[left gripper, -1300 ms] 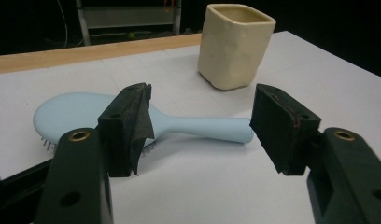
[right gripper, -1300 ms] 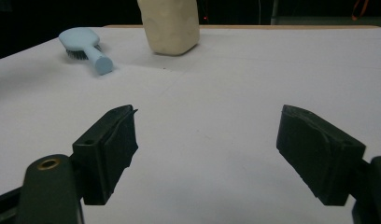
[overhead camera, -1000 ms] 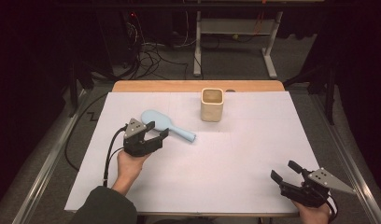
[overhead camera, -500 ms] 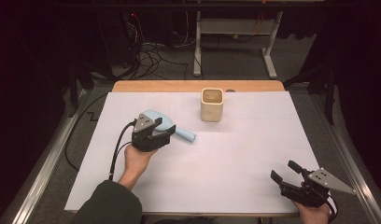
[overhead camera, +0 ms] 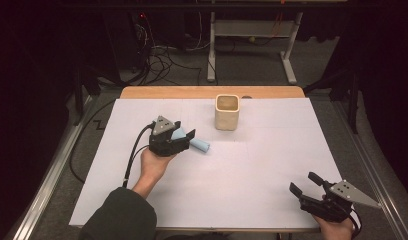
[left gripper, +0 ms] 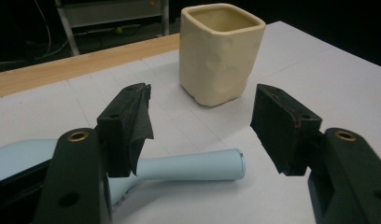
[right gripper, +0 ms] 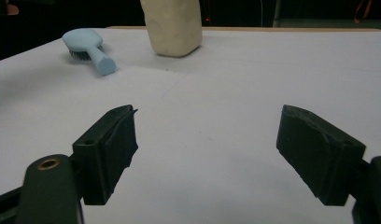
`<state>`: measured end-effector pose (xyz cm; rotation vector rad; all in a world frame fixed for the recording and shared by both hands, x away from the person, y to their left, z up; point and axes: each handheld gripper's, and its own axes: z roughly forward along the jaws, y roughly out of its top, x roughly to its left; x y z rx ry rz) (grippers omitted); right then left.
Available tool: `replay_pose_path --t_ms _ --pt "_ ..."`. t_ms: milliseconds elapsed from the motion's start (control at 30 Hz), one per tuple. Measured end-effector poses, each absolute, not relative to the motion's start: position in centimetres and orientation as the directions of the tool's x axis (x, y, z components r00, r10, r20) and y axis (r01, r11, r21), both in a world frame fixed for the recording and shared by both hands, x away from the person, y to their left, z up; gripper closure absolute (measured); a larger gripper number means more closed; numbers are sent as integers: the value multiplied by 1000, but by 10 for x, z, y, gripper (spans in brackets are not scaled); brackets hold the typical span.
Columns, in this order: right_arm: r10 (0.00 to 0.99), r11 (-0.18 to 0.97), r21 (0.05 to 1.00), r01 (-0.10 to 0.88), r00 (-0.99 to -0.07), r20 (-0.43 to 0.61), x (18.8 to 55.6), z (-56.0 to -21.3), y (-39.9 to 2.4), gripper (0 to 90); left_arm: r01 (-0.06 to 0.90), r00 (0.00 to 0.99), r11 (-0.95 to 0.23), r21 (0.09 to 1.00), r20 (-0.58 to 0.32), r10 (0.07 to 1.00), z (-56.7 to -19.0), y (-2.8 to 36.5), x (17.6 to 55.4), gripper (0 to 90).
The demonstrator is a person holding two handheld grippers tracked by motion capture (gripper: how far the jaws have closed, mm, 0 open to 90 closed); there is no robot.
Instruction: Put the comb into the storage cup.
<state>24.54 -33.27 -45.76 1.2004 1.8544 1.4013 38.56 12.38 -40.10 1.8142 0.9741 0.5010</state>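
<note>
The left gripper (overhead camera: 188,140) hovers with jaws wide over the unmarked light-blue brush (overhead camera: 198,144); the plain cream cup (overhead camera: 226,112) stands at its two o'clock. The right gripper (overhead camera: 304,184) gapes empty.

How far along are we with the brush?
Nothing looks finished: the blue brush lies flat on the table, apart from the cream cup. In hand: the left gripper is over the brush, jaws open either side of its handle, not yet gripping. Left: closing and lifting. The right gripper waits open at the table's near corner.
</note>
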Motion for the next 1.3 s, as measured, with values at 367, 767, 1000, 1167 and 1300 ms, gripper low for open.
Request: replay_pose_path --t_ms 367,767,1000,1167,1300 --pt "875 74 939 335 -474 100 245 -458 -333 208 436 579 -196 878 -107 808 -393 111 406 388" --pt "872 76 939 337 -479 101 245 -457 -332 208 466 563 -237 852 -79 822 -386 109 415 418" --pt "871 77 940 333 -480 99 245 -457 -332 208 513 572 -292 807 -68 818 -380 103 427 424" --pt "871 76 939 336 -481 101 245 -457 -332 208 557 593 -349 754 -67 802 -374 94 438 447" --pt "870 77 941 331 -483 99 245 -457 -332 208 594 598 -379 710 -75 798 -372 87 447 476"
